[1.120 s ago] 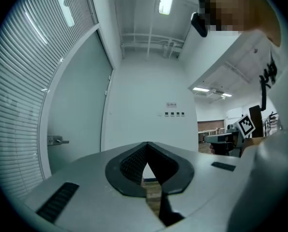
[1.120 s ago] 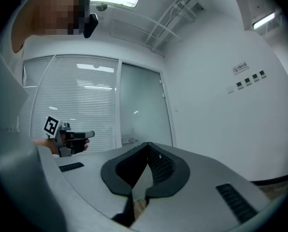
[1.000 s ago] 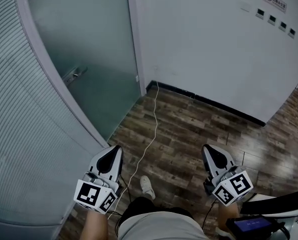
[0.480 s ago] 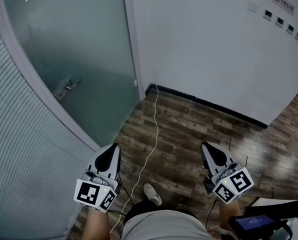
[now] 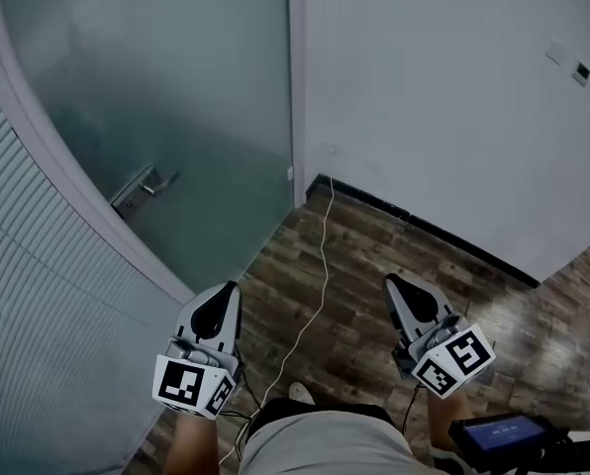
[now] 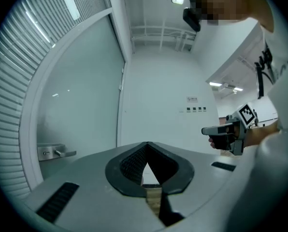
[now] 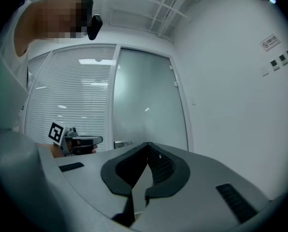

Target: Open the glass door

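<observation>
Now the silver lever handle (image 5: pixel 142 191) on the frosted glass door (image 5: pixel 176 77) sits closer, at ten o'clock, nearly reachable; left gripper (image 5: pixel 224 300) and right gripper (image 5: pixel 399 290) are both closed, empty.

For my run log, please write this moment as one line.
glass door: closed | handle: untouched | left tongs: shut, empty | right tongs: shut, empty

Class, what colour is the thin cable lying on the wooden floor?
White. The cable shows best in the head view, against the dark wooden floor.
</observation>
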